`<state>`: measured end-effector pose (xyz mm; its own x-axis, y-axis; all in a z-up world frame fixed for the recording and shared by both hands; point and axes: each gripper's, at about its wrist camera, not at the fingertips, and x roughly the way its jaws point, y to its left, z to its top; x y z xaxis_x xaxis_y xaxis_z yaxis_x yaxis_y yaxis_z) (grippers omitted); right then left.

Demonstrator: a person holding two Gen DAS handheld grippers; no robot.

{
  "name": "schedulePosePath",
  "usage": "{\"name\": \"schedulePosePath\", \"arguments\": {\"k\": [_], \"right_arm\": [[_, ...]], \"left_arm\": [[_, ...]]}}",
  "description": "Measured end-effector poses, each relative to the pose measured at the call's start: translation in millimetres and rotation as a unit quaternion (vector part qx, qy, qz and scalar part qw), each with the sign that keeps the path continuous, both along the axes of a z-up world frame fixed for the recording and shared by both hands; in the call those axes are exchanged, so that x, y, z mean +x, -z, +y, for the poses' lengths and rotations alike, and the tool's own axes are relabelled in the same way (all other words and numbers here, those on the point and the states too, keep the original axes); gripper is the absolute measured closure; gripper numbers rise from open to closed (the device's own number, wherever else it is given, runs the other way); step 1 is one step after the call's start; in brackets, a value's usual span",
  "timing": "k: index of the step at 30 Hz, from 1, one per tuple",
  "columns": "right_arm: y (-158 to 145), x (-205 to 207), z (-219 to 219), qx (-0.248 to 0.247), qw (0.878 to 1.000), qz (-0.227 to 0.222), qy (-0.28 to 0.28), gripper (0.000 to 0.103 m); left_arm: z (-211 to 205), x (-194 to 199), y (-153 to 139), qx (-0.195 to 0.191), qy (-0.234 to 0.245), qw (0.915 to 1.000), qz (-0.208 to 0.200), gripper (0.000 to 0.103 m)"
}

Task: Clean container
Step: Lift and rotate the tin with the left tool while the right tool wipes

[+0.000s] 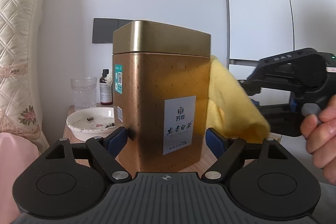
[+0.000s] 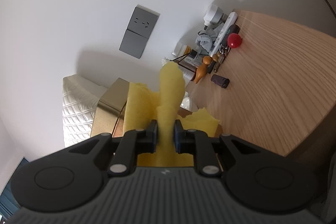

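A gold tea tin (image 1: 161,93) with a lid and a white label stands upright on the wooden nightstand (image 1: 71,131). My left gripper (image 1: 167,138) is shut on the tin's lower sides, one blue pad on each side. My right gripper (image 2: 166,133) is shut on a yellow cloth (image 2: 168,98), which presses against the tin's right side (image 1: 229,104). In the right wrist view, which is rolled sideways, the tin's lid (image 2: 113,98) shows behind the cloth. The right gripper's body and the hand holding it show at the right of the left wrist view.
A white dish (image 1: 90,121) with crumbs, a ribbed glass (image 1: 84,91) and a dark bottle (image 1: 105,87) stand left of the tin. A quilted headboard (image 1: 16,45) rises at far left. Keys, a red ball (image 2: 234,40) and small clutter lie along the wall.
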<state>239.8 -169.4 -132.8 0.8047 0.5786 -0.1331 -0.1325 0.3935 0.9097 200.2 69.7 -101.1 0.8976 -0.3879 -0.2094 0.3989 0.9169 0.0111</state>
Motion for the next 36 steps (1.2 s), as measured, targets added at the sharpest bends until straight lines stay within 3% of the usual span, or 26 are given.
{"name": "schedulePosePath", "arguments": {"k": [5,7,13,16,21,31,36], "right_arm": [[-2,14,-6,-0.008,1.000,0.000,0.002,0.085],[-3,18,-9,-0.009,1.000,-0.001,0.002,0.085],[-3,9,-14,-0.006,1.000,-0.022,-0.004,0.085],[0,3,-16,0.003,1.000,-0.015,-0.014,0.085],[-1,-9,-14,-0.009,0.999,-0.020,-0.033,0.085],[6,-13,-6,-0.025,0.999,-0.023,-0.042,0.085],[12,-7,1,-0.036,0.998,-0.021,-0.042,0.085]], "left_arm": [[-2,-10,-3,0.007,0.024,0.9996,-0.010,0.017],[2,-10,-4,0.008,0.011,0.9998,-0.015,0.007],[29,17,-9,0.000,-0.013,0.9999,0.001,0.000],[39,36,-9,-0.012,0.022,0.9993,0.026,0.000],[33,65,-1,0.031,0.072,0.9958,0.047,0.000],[35,98,6,0.021,0.104,0.9910,0.082,0.000],[28,96,7,0.039,0.120,0.9890,0.078,0.000]]}}
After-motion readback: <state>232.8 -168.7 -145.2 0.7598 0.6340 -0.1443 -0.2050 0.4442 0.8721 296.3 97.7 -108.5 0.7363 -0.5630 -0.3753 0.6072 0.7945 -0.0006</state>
